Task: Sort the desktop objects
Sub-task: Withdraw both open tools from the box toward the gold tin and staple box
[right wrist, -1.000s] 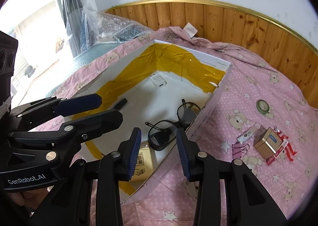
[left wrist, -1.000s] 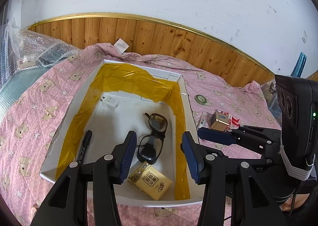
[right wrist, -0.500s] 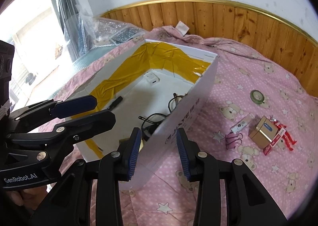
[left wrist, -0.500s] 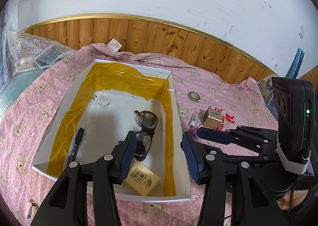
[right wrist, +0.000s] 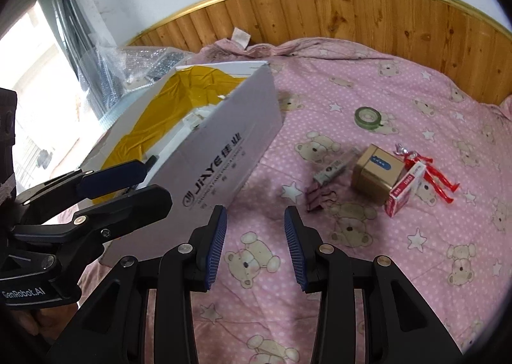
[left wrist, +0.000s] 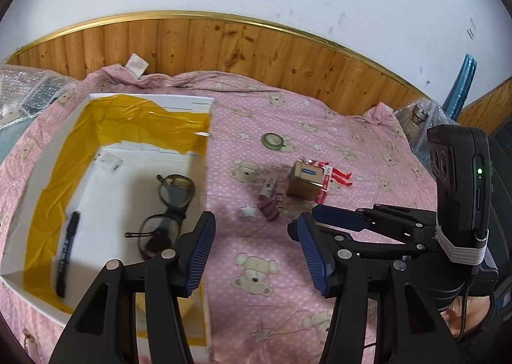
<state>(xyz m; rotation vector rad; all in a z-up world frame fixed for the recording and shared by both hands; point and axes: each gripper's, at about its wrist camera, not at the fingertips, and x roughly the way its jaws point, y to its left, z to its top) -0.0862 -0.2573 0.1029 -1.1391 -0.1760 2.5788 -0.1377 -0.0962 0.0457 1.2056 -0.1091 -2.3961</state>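
Left wrist — pink bear-print bedspread point(left wrist: 256, 255), wood wainscot point(left wrist: 224, 47)

From your right wrist view, the white box's point(right wrist: 224, 152) near wall hides most of its contents; only a strip of yellow lining shows. In the left wrist view, the left gripper's finger point(left wrist: 198, 248) covers the lower lens of the glasses point(left wrist: 166, 207) inside the box. Just right of the box, the small clip point(left wrist: 270, 208) and the tube point(left wrist: 268, 188) beside it are too blurred to identify.
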